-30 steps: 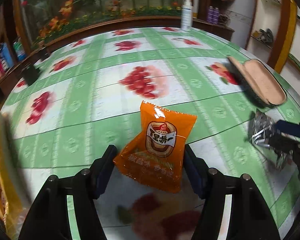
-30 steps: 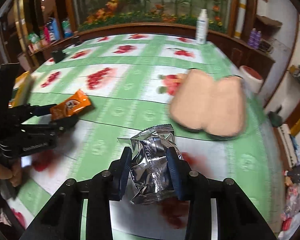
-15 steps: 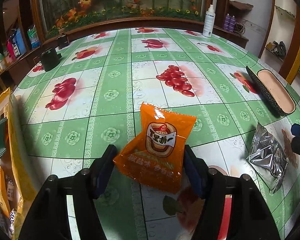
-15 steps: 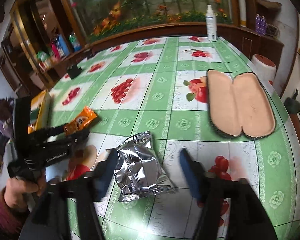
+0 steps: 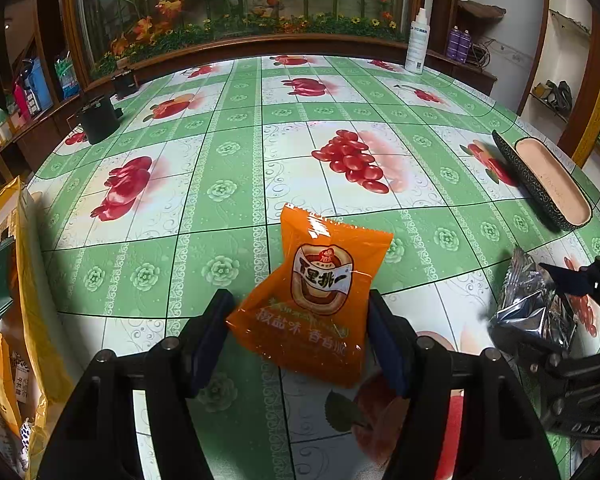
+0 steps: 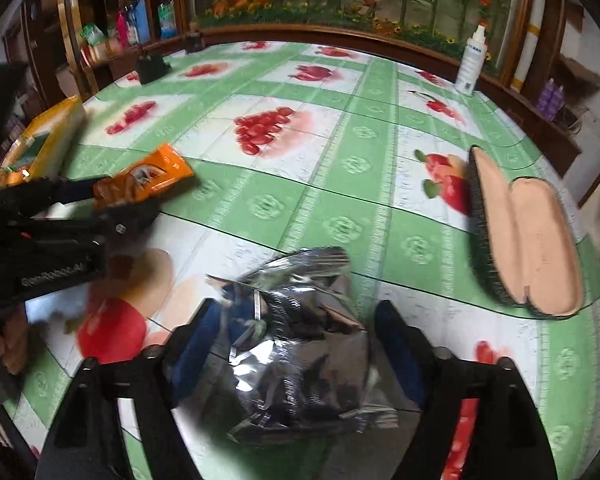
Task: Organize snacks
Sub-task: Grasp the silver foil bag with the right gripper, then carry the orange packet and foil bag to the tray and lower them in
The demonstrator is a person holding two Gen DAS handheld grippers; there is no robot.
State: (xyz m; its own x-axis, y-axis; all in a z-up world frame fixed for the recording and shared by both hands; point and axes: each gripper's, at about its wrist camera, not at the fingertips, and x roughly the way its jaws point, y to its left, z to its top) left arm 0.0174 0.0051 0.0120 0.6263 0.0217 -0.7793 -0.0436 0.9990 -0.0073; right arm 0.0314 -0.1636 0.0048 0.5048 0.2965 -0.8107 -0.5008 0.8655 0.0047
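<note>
**Two snack packets, two grippers, one flowered desk**

At far left we see a yellow bag (image 5: 28, 280) standing open at the edge of the desk (image 5: 236, 152), with other packets inside it. Next comes the left gripper (image 5: 300, 328), its jaws closed on the lower half of an orange snack packet (image 5: 320, 292), which is tilted up off the green-and-white fruit-print cloth. To the right of it lies a silver foil packet (image 6: 296, 344), crumpled and resting on the desk. We find the right gripper (image 6: 296, 344) straddling it: its jaws have just been opening and now stand wide, with the foil packet between them and a gap at the right pad; on the left the blur hides whether the pad touches. Farther right, an open glasses case (image 6: 540, 248) lies with its tan lining up. At the desk's far edge stands a white spray bottle (image 5: 416, 44).
</note>
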